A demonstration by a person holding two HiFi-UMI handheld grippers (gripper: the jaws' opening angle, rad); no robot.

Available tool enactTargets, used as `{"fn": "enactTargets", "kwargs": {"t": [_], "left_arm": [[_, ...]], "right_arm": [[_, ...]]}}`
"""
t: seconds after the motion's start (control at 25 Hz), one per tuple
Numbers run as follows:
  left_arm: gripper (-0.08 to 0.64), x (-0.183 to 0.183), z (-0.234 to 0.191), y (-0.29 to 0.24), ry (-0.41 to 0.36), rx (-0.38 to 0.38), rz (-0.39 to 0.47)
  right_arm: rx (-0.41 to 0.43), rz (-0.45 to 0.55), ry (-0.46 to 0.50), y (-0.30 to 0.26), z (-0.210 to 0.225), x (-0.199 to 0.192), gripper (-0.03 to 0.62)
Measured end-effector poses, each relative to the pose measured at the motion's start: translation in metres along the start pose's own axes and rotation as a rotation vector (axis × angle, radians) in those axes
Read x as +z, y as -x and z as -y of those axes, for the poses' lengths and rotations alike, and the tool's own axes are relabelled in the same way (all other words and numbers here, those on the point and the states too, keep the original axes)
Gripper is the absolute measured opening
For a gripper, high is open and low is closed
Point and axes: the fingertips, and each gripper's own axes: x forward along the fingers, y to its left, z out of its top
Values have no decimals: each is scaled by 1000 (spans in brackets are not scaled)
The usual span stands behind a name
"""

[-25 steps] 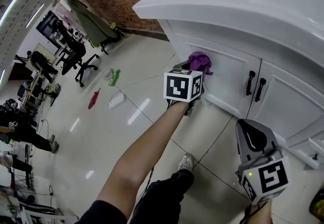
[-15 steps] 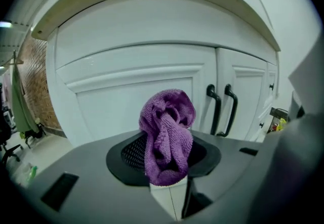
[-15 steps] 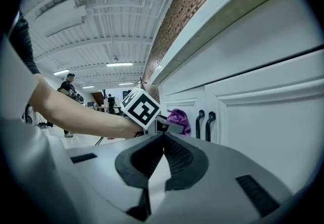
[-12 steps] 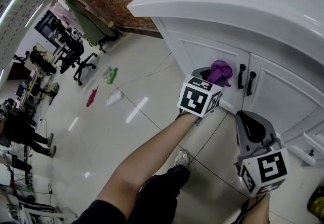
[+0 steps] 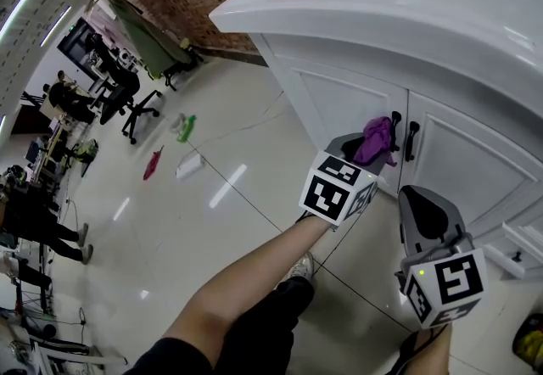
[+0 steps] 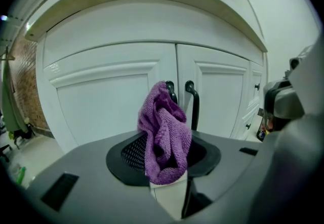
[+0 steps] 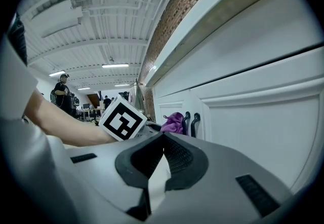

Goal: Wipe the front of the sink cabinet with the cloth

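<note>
Cloth (image 6: 164, 132): being pinched at its lower end between the left jaws, bunching up above and beyond their tips, probably for putting soft purple folds rather than hard plastic against the paint.

Left gripper (image 6: 167, 170): clamping down on the cloth, with only the fabric's thickness parting the jaws; pointing straight at the cabinet, tips leading, for pressing forward.

Cabinet front (image 6: 101, 101): lying just ahead of the left jaws, white panelled doors filling the space beyond the tips; showing no obvious dirt from here.

Handles (image 6: 192, 104): standing as a dark pair right behind the cloth, straight ahead of the left jaw tips; touching or just short of touching the cloth, impossible to tell which.

Right gripper (image 7: 154, 167): hanging back with jaws drawn together at the tips and gripping nothing; looking along the doors, with the cloth well ahead of its tips and a little to their left; apparently being kept out of the wiping path.

Step in hand: seemingly working across the seam between the two doors.

Risk: snagging the loose folds on a handle and dragging the cloth out from between the jaws.
</note>
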Motion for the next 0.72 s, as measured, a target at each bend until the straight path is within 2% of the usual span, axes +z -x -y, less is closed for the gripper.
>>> {"fn": "enactTargets", "kwargs": {"t": [0.32, 0.48, 0.72], "left_arm": [[150, -12, 18, 14, 48, -42, 28], [150, -24, 26, 11, 31, -67, 21], [150, -26, -18, -1, 92, -11, 24]], "right_arm": [[-26, -20, 3, -6, 4, -6, 2], [-66, -69, -3, -12, 9, -20, 2], [-86, -95, -26, -25, 13, -38, 2]]}}
